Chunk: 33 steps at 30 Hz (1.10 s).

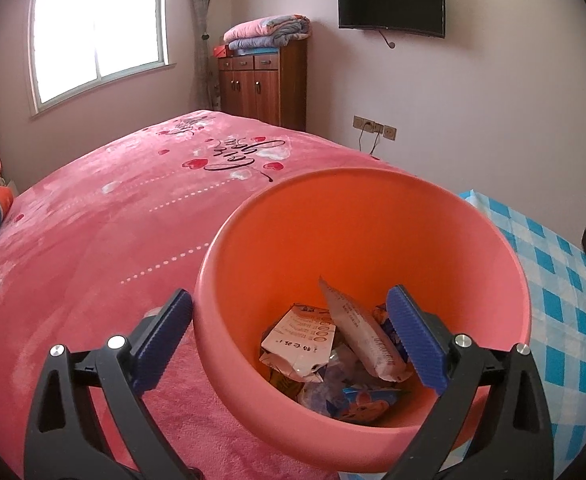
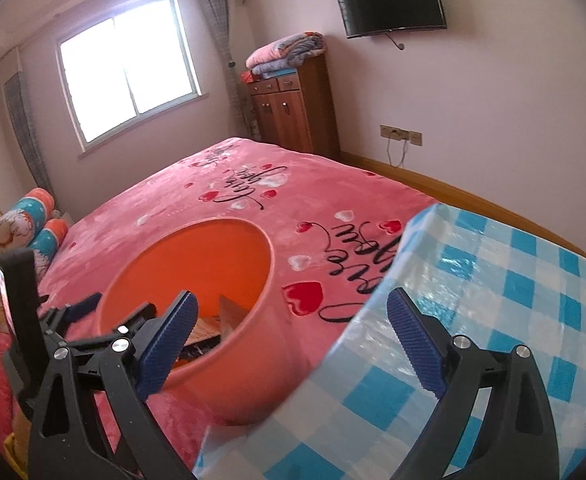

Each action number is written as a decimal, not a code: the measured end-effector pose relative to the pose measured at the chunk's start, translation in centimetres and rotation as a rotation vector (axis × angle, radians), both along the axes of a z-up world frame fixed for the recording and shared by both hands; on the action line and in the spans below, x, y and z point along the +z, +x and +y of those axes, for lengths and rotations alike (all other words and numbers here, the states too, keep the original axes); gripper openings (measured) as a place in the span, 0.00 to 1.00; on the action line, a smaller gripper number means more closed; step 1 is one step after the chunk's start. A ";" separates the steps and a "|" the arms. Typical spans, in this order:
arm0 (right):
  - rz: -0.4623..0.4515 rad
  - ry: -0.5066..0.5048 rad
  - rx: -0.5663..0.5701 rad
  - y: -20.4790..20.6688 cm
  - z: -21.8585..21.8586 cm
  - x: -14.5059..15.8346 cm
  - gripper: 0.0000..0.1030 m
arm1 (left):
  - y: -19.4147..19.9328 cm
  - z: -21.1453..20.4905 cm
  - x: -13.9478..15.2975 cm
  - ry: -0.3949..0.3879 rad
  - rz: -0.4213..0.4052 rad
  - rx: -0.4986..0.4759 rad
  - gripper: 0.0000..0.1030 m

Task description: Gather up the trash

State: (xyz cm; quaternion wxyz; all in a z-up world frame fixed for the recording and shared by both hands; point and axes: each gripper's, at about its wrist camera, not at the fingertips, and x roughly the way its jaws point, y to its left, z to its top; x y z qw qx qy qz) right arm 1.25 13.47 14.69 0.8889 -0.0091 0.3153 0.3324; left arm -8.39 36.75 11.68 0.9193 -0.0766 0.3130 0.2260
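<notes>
Bin [image 1: 373,216], pink plastic, is sitting on the bed's pink blanket [image 1: 93,240] beside the blue checked cloth [image 2: 513,320], with wrappers [image 1: 345,348] and other packets lying at the bottom. I am holding the left gripper [image 1: 293,344] with jaws spread wide and empty, straddling the near rim: one finger outside, one inside. The right gripper [image 2: 293,344] is hanging equally open and empty over the cloth's edge. Risk as I am judging it: closing or lifting carelessly could catch the rim and be tipping the light bin on soft bedding, spilling the trash.
</notes>
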 end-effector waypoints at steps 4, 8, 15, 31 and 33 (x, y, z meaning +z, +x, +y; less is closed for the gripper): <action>-0.008 -0.018 -0.021 -0.5 -0.6 -0.6 0.92 | -0.2 -0.5 0.6 0.010 -0.013 -0.008 0.95; -0.010 -0.027 -0.031 -1.1 -1.3 -1.2 0.92 | -0.4 -1.2 1.1 0.021 -0.018 -0.014 0.95; -0.015 -0.026 -0.056 -1.9 -3.2 -1.6 0.92 | -0.7 -2.8 1.8 0.019 -0.033 -0.032 0.95; -0.003 -0.012 -0.169 -3.1 -8.6 -2.6 0.92 | -0.7 -8.3 2.7 0.019 -0.053 -0.126 0.96; -0.004 -0.012 -0.189 -3.3 -9.6 -2.8 0.92 | -0.8 -9.0 2.7 0.018 -0.054 -0.138 0.96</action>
